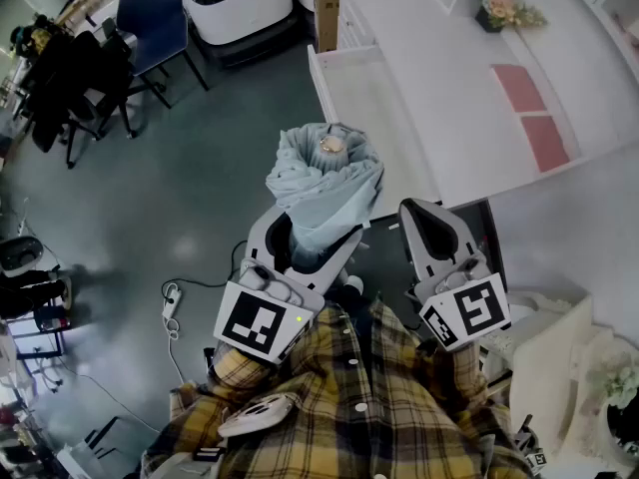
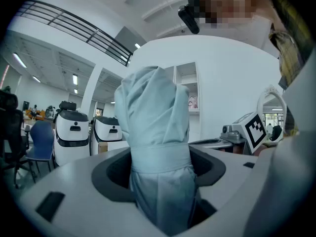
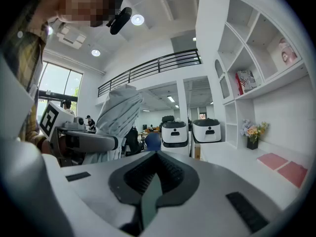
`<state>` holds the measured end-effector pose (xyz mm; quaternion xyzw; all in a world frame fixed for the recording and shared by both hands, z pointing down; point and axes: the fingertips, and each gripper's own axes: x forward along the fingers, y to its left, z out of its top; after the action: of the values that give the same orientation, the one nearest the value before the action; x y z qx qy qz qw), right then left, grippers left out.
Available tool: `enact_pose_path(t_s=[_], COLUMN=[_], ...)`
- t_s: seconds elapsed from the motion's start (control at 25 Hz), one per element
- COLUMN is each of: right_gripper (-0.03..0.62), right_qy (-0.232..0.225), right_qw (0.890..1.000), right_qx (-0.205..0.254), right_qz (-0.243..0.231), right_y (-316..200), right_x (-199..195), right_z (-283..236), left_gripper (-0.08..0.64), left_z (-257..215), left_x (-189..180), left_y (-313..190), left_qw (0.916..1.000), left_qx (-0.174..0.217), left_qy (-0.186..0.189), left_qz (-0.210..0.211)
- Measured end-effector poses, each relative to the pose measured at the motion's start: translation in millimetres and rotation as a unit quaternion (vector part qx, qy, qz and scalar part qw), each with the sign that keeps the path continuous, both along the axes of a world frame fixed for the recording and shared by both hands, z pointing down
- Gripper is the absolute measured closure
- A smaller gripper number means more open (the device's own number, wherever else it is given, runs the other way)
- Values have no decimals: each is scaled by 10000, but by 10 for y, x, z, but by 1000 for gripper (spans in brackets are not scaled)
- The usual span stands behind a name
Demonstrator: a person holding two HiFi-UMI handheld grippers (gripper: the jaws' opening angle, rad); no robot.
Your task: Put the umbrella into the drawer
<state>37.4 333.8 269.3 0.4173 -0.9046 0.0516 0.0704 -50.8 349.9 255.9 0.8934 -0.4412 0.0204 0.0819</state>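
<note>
The left hand-held gripper (image 1: 312, 242) is pinching the folded light blue umbrella (image 1: 324, 178) low on its body, with the cloth squeezed between the two jaws. The umbrella is up in the air in front of the person. It sticks up and out of the jaws, with its top end toward the drawer (image 1: 364, 108). The drawer is pulled out from the white table (image 1: 449, 68), and the part that shows looks bare. The umbrella is near the drawer's front end but not over it yet, I think. The right hand-held gripper (image 1: 431, 230) is beside it with its jaws pressed together and nothing in them. The job now looks like carrying the umbrella over the drawer. To do it well, hold the squeeze tight so the soft cloth does not slip. Move the umbrella forward until all of it is above the open drawer, not above the floor (image 1: 200, 168) or the table top. Turn it so it lies the long way, the same way the drawer runs, so it fits between the walls. Go down slowly until it rests on the bottom, and only then let the jaws spread. Lift the jaws straight up after, so the cloth does not catch on them.
</note>
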Motion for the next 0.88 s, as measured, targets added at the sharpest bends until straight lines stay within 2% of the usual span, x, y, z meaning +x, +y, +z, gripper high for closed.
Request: enact_pose_path(t_s=[0.44,0.76,0.88], right_gripper=[575,575,575], right_qy=[-154,-180,-188], right_qw=[9999,9998,9998], right_qx=[-7,15,-14], right_qz=[41,-50,-61], right_y=[-97,-214,-254], right_x=[11,-301,-507], right_z=[42,105,148], left_gripper=[244,245,245], left_z=[59,91,125], left_x=[-58,-405,-662], left_y=[-14,-75,-147], left_qw=[10000,9998,9995], left_qx=[-18,11,-31], left_qy=[54,-66,-109], left_qz=[-69,-200,-306])
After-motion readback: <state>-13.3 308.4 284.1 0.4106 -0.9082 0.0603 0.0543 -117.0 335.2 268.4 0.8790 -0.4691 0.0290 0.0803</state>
